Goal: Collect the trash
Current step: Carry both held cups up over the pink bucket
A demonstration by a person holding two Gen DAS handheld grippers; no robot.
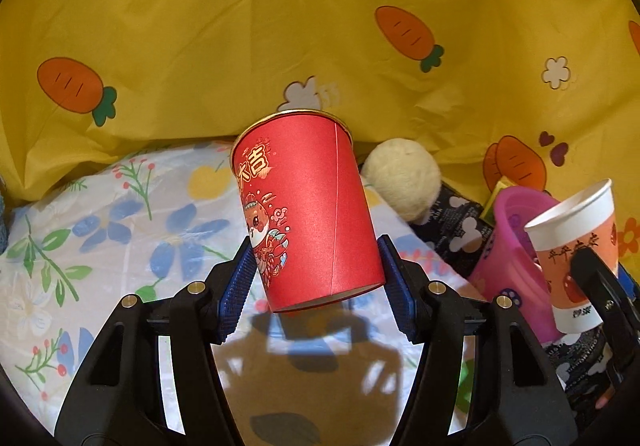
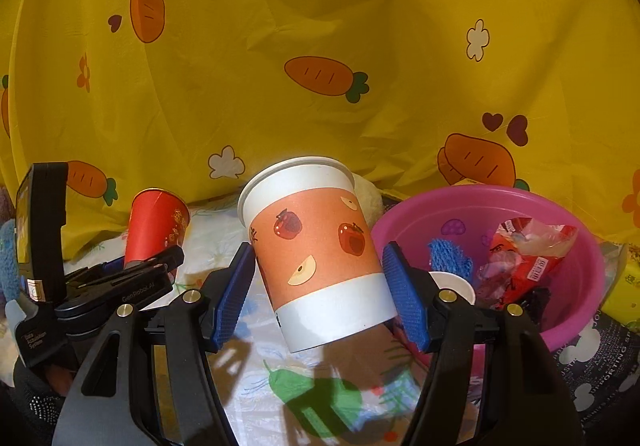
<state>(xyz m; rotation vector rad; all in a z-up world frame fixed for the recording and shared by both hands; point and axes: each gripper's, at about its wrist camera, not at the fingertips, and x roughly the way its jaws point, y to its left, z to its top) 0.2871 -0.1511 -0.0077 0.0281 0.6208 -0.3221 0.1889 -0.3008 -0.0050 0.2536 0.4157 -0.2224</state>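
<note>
Left claw pinching tall red printed paper cup, held tilted and clear of floral-sheeted worktop at frame centre; right claw pinching white paper cup with orange apple-print band, likewise lifted and tilted at frame centre. Round pink plastic basin at lower right already holding red wrapper and other scraps. Judged roughly midway: both cups collected, neither yet dropped into basin.

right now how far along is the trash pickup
Done: a red wrapper and other scraps already lie in the pink basin. In hand: the left gripper holds the red cup and the right gripper holds the apple-print cup, both off the cloth. Left: dropping both cups into the basin.
</note>
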